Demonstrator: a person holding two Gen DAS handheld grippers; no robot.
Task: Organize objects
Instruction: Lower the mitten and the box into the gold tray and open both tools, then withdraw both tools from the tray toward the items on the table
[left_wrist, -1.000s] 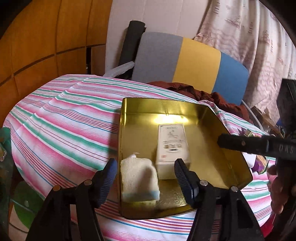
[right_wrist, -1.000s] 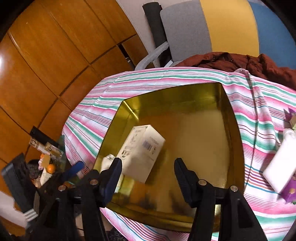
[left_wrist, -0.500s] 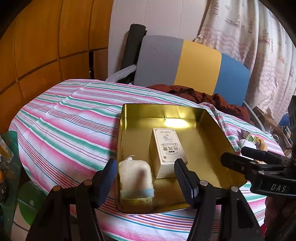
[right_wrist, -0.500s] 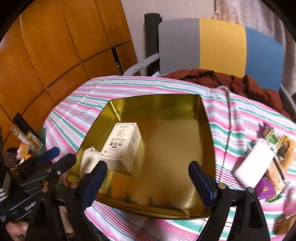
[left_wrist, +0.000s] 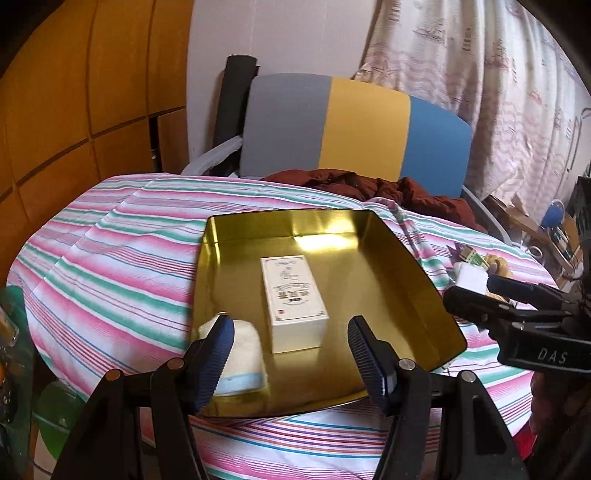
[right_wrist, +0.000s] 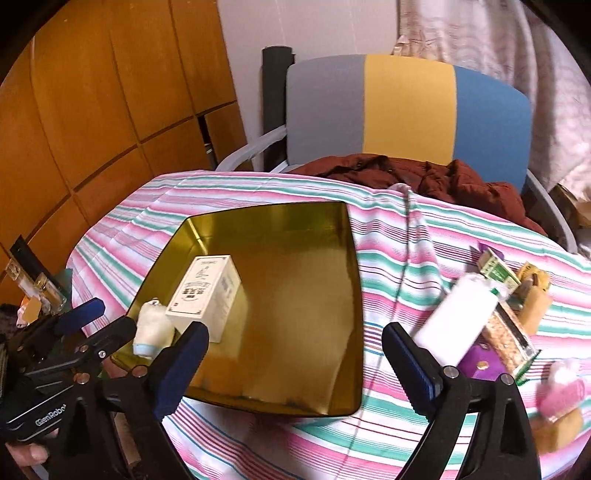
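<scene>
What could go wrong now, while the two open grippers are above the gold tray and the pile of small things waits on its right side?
1. The gold tray reaches close to the near table edge; a push on its near rim might slide it off.
2. The loose pile lies crowded; the open right gripper may knock neighbours when it picks the white bottle.
3. The white box and soft pouch fill the tray's left side; the left gripper may bump them.

Left gripper (left_wrist: 290, 349) jaws apart and empty, right gripper (right_wrist: 295, 356) jaws spread wide, empty
</scene>
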